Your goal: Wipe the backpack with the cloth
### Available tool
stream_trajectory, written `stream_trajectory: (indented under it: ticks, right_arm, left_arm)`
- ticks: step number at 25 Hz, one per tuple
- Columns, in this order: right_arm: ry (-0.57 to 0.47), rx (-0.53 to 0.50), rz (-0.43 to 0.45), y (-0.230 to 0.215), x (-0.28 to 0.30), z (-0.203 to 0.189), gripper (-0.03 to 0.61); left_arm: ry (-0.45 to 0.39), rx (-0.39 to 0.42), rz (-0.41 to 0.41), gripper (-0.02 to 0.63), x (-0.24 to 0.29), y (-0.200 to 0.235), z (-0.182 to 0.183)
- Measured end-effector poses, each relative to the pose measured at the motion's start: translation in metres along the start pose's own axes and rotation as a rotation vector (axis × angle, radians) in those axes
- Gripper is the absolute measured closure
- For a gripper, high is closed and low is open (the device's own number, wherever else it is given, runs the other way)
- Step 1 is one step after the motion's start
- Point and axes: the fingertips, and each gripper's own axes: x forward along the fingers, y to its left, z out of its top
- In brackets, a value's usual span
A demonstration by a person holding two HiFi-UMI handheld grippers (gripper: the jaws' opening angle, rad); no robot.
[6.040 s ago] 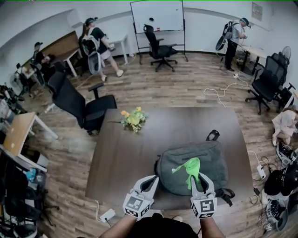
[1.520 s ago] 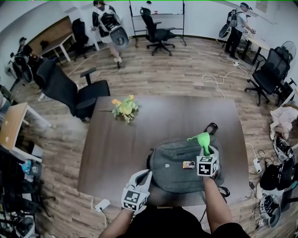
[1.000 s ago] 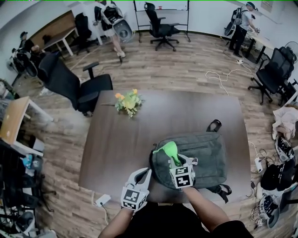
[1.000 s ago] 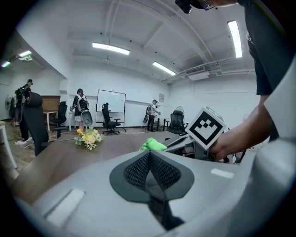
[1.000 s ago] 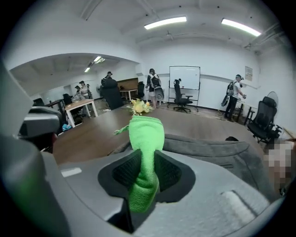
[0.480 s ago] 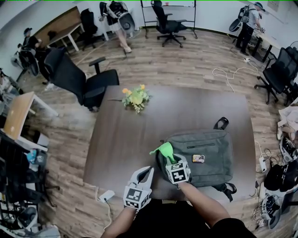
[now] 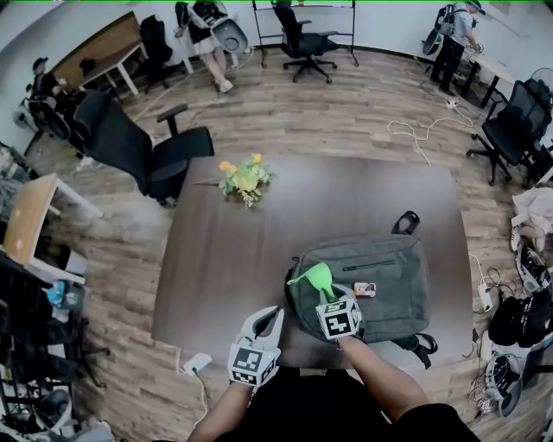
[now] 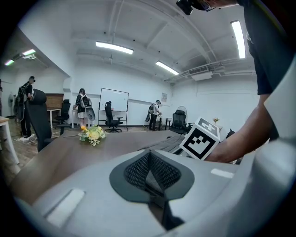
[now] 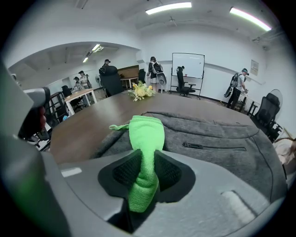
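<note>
The right tool (image 9: 147, 172) is clamped on a green cloth (image 9: 145, 132), and the cloth's free end reaches forward from its jaws over the left end of the grey backpack (image 7: 384, 289). The backpack lies flat on the dark worktop (image 7: 225, 276), beneath that tool and stretching to its right. The left tool (image 8: 149, 167) has its jaws together with nothing between them. It is held left of the right tool at the worktop's near edge. A bunch of yellow flowers (image 7: 243, 179) lies well ahead of both.

place: office | whiteboard (image 9: 188, 65) far ahead of right claw (image 9: 147, 172) | swivel chair (image 7: 143, 151) ahead-left | desk (image 7: 102, 57) farther ahead-left | ceiling strip lights (image 9: 169, 7) overhead
</note>
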Motion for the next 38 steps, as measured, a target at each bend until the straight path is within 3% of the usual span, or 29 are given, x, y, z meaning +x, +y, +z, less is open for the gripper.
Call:
stream_trajectory:
  ticks: [10, 19, 25, 29, 38]
  right_arm:
    - [0.022, 0.041, -0.117, -0.057, -0.017, -0.016, 0.486]
    - [0.059, -0.021, -0.24, -0.109, -0.035, -0.031, 0.485]
    - [0.075, 0.006, -0.34, -0.157, -0.056, -0.034, 0.485]
    - [0.067, 0.052, -0.4, -0.184, -0.072, -0.034, 0.485]
    - [0.037, 0.054, -0.525, -0.224, -0.108, -0.031, 0.485]
  left_arm:
    - [0.005, 0.016, -0.038, 0.595, 0.008, -0.015, 0.001]
    - [0.046, 0.023, -0.079, 0.595, 0.015, -0.026, -0.006]
    - [0.054, 0.017, -0.105, 0.595, 0.021, -0.032, -0.005]
    - [0.071, 0.017, -0.117, 0.595, 0.026, -0.034, -0.009]
    - [0.071, 0.03, -0.136, 0.595, 0.034, -0.04, -0.004]
